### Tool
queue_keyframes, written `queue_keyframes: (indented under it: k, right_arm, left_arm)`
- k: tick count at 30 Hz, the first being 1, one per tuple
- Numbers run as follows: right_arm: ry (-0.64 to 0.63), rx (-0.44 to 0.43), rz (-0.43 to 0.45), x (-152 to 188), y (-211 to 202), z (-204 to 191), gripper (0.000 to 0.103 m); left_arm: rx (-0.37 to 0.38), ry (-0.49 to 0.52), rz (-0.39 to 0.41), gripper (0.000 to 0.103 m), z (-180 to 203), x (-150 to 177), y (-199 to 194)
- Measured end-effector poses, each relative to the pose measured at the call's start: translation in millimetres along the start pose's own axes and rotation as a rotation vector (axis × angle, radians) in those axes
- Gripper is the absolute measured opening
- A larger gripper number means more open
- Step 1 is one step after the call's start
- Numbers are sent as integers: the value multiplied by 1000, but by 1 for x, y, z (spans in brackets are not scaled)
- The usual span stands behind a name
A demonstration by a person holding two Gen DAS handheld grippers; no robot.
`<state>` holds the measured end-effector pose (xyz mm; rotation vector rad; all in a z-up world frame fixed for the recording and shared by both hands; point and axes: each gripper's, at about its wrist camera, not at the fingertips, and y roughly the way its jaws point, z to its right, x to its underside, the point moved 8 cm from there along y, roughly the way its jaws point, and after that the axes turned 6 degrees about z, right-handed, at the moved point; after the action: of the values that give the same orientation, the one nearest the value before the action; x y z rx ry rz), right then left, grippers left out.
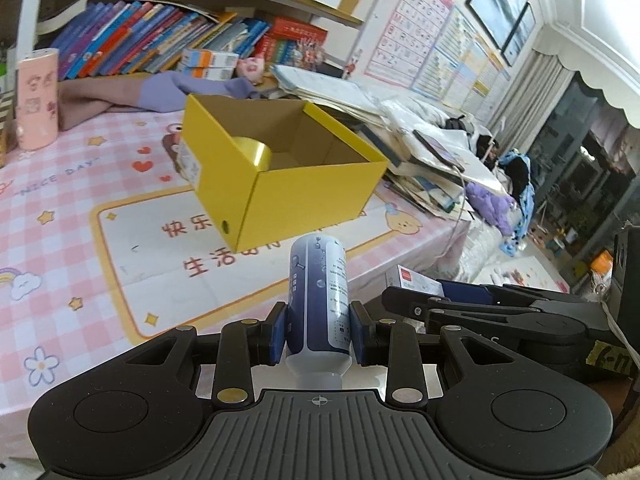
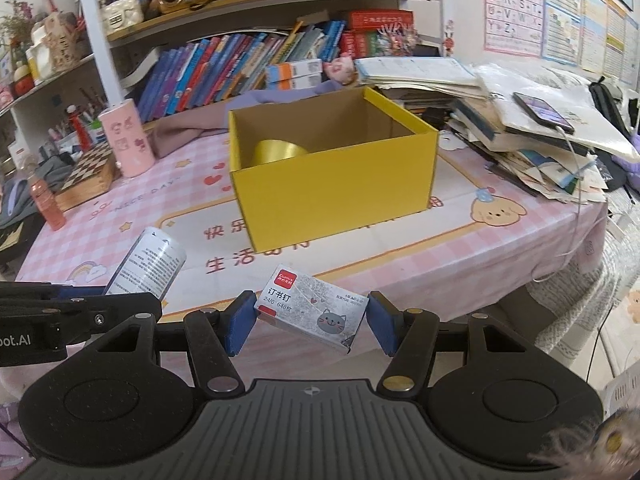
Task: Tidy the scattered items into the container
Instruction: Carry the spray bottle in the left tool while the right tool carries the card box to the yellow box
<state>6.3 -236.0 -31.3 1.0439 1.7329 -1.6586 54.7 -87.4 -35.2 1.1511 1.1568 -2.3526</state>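
On the left, we are carrying a blue-and-white labelled plastic bottle [image 1: 320, 300] clenched in our left gripper [image 1: 319, 332]; gripped low near its cap, it could tip or swivel between the pads. The open yellow cardboard box [image 2: 332, 184], already containing a gold tape roll [image 2: 278, 151], is sitting ahead on the pink checked tablecloth [image 2: 120, 208]. On the right, our right gripper [image 2: 311, 320] is squeezing a small grey staple box with a cat print [image 2: 312, 312]; tilted, it risks slipping out, and releasing either item early risks missing the box.

Blue bottle [image 1: 319, 300] and staple box [image 2: 311, 311] held before open yellow box [image 2: 332, 168].
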Motion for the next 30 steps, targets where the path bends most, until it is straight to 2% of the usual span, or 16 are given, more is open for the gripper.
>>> queue_keyframes:
  k: [19,30]
  right_arm:
    - [18,28,-5,-19,27,26,58]
    - [-60,16,100,-70,56,44,58]
  left_arm:
    - [42,26,-21,31,10,-22,38]
    - [18,57,52,31,9,-68,71]
